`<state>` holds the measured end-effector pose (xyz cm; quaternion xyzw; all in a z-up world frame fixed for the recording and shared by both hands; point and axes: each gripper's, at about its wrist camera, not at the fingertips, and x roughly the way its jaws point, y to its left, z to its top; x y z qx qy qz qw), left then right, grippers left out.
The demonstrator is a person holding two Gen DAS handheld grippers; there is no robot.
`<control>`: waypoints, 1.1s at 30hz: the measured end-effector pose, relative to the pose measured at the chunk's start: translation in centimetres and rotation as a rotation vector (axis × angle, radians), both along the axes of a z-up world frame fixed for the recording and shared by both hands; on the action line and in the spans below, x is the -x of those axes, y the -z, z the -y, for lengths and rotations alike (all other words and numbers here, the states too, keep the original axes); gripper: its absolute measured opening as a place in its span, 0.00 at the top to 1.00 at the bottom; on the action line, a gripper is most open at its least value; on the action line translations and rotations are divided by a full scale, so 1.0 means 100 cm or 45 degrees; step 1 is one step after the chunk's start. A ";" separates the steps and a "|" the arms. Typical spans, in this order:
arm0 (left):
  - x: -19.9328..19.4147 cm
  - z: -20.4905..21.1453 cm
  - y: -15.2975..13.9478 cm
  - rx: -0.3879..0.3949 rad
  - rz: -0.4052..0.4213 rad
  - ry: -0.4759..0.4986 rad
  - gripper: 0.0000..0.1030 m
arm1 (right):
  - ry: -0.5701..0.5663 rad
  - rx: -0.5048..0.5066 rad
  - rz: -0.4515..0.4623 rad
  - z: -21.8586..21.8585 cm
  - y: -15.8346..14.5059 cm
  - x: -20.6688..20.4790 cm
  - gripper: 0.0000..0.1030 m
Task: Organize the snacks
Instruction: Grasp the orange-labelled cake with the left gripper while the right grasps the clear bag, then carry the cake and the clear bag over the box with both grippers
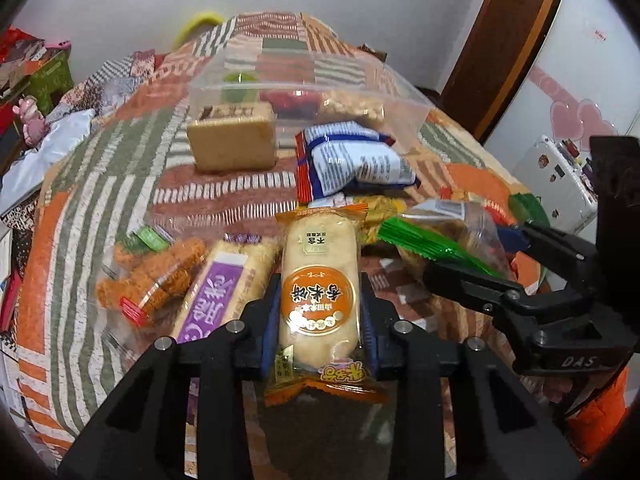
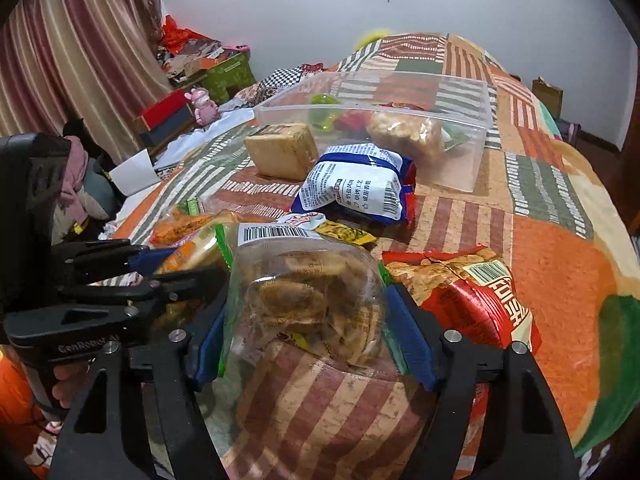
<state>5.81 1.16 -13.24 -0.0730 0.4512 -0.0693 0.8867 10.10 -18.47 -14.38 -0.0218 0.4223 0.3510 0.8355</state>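
**Both tools on snack packs, clear bin waiting ahead**

The left tool [image 1: 320,312] is clenched on a long rice-cracker pack [image 1: 318,280], its blue pads pressing both sides of the wrapper near the pack's lower half. The right tool [image 2: 310,328] brackets a clear bag of biscuits [image 2: 308,292]; the pads lie against the bag's sides, so it looks like a grasp, though how firmly they bite I cannot tell. Ahead of both tools stands the clear plastic bin [image 2: 476,152], already holding a few snacks, with a tan block-shaped pack [image 1: 232,140] and a blue-and-white pouch [image 2: 356,188] lying between the tools and the bin. Left of the left tool lie a purple-labelled pack [image 1: 216,296] and a tray of orange crumbed pieces [image 1: 156,276]; right of the right tool sits a red chip bag [image 2: 472,296].

Risks, as I judge them: the slick cracker wrapper could slide out when lifted, since it is held low and the upper end overhangs. The soft biscuit bag may buckle or crush its contents. The two tools work near each other and could collide, or drag neighbouring packs.

Everything lies on a bed under a patchwork quilt [image 2: 560,248], soft and uneven. White walls, a striped curtain [image 2: 80,40] and cluttered boxes surround it.
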 end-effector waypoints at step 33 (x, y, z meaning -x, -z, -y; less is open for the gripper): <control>-0.081 -0.030 -0.093 -0.016 0.325 -0.139 0.67 | 0.190 -0.160 0.254 0.029 -0.089 -0.072 0.36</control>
